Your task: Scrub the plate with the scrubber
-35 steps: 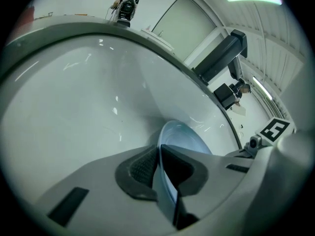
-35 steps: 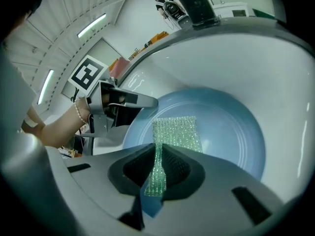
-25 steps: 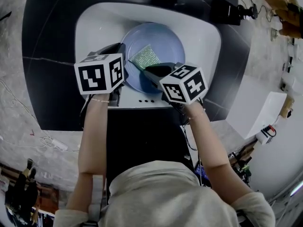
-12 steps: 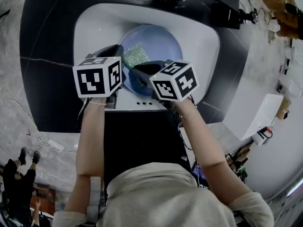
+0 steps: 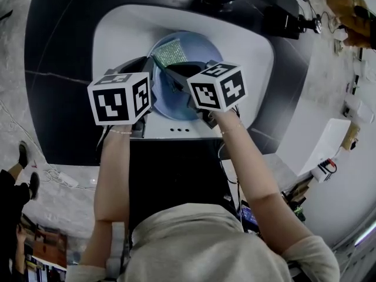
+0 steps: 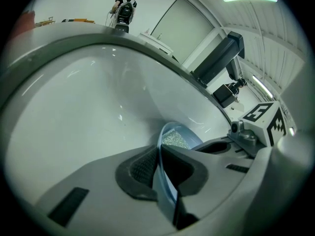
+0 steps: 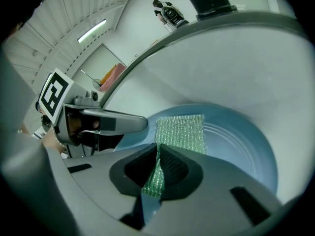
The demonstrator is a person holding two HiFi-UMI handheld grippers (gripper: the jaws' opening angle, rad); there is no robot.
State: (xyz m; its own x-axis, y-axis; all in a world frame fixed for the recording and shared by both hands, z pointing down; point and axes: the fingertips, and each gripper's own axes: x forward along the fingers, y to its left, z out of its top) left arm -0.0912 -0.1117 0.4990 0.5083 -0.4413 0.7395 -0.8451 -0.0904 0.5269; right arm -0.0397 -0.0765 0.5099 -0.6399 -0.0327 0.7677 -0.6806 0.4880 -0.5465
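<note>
Now L gripper point(image 6: 158, 156) clamps plate point(image 7: 246, 146) rim; R gripper point(image 7: 157, 167) pinches scrubber point(image 7: 181, 132) on it.

The blue plate point(image 5: 202, 49) lies inside the white sink point(image 5: 117, 34). The green scrubber point(image 5: 170, 53) rests on the far left part of the plate. The left gripper point(image 5: 149, 69) is at the plate's left rim. The right gripper point(image 5: 167, 70) reaches over the plate's near part, its tip at the scrubber.
</note>
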